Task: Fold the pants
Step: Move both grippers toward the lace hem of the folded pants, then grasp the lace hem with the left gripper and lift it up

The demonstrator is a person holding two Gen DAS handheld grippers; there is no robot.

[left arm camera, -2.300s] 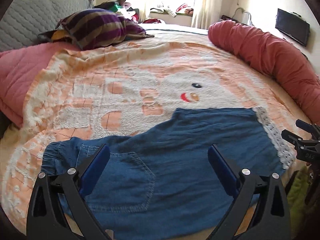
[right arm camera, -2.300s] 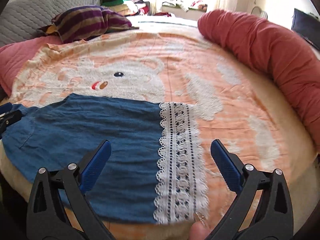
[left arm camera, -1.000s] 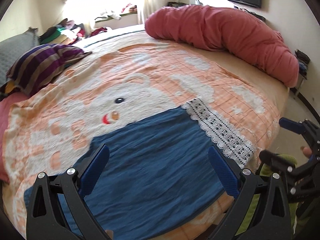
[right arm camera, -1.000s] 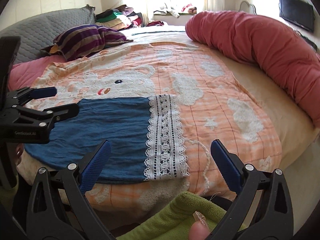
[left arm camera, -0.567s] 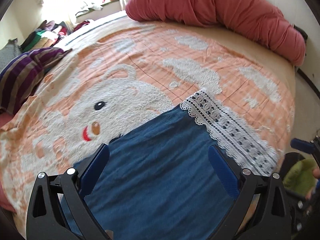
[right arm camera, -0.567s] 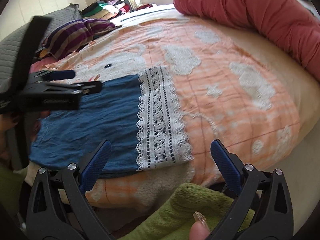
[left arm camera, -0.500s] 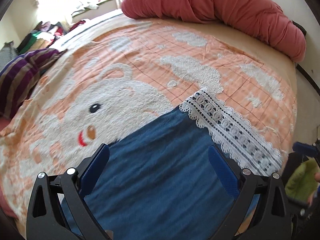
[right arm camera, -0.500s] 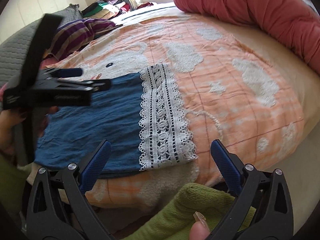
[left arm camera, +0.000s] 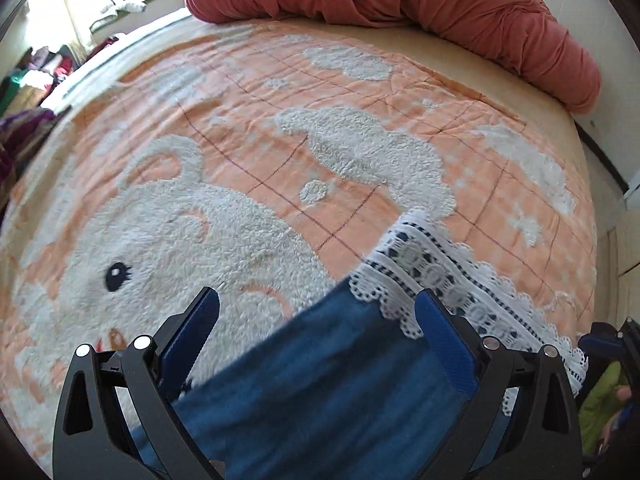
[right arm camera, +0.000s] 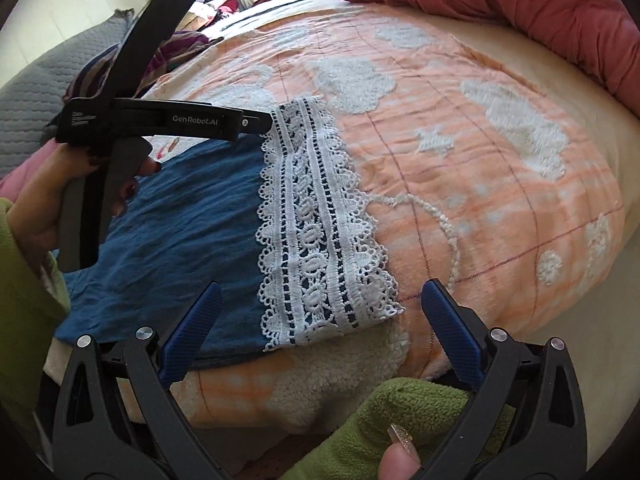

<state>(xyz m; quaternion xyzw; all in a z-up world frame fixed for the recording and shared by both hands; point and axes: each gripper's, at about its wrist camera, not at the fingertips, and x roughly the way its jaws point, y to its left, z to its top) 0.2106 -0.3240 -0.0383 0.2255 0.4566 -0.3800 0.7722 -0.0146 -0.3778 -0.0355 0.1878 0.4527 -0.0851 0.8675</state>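
On the orange bear-pattern blanket [left arm camera: 360,92] near the bed's front edge, I see the blue denim pants [right arm camera: 192,220] lying flat, with their white lace hem [right arm camera: 320,232] pointing toward the middle of the bed. My left gripper [left arm camera: 316,336] hangs above the far upper corner of the leg, its blue pads spread wide with nothing between them. Through its camera the denim fills the gap between the two fingers, and the lace band [left arm camera: 440,276] runs just past the right finger [left arm camera: 444,352]. From the right wrist view I can see that same left gripper [right arm camera: 256,122] side-on, its tip just at the far end of the lace. A hand [right arm camera: 60,196] in a green sleeve grips its handle.

My right gripper [right arm camera: 320,328] is also released, empty, and sits low at the front edge of the bed. The near corner of the lace hem lies between its pads and a little ahead of them, apart from both. A rolled red duvet [right arm camera: 500,12] lies along the far side.
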